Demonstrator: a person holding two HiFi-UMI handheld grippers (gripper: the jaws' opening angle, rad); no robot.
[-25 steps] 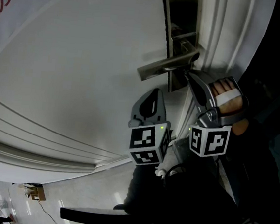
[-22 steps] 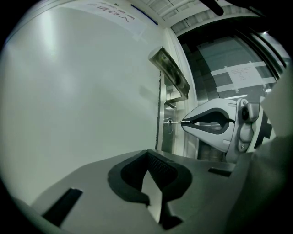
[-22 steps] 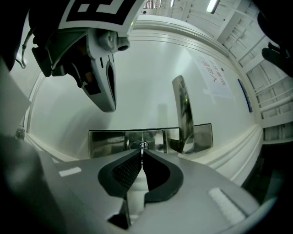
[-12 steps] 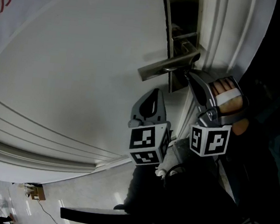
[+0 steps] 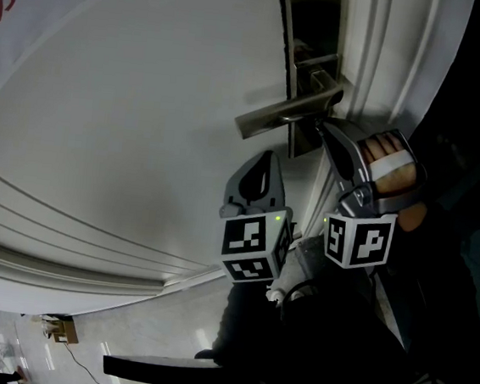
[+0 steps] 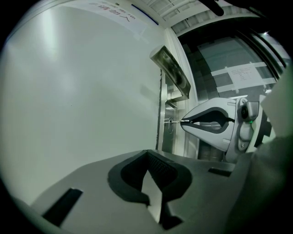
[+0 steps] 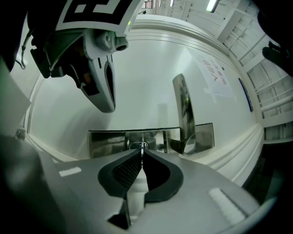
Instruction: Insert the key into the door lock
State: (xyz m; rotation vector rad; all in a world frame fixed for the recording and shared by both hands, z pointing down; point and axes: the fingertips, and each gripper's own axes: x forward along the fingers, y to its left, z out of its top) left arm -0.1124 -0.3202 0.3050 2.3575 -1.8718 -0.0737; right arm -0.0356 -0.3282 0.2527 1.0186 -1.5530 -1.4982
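The steel lock plate (image 5: 307, 62) sits on the white door (image 5: 129, 107), with its lever handle (image 5: 284, 111) pointing left. My right gripper (image 5: 322, 128) reaches under the handle, tips against the plate's lower end. In the right gripper view the right gripper (image 7: 141, 155) is shut on a thin metal key (image 7: 142, 148), whose tip meets the round keyhole (image 7: 137, 146) in the lock plate (image 7: 107, 142). The left gripper view shows the key (image 6: 176, 122) at the keyhole (image 6: 170, 124). My left gripper (image 5: 266, 158) hangs below the handle, shut and empty.
The door frame mouldings (image 5: 365, 55) run just right of the lock. A person's hand (image 5: 389, 164) holds the right gripper. The lever handle (image 7: 184, 109) stands close to the right of the key. Floor and distant furniture (image 5: 59, 328) show at the bottom left.
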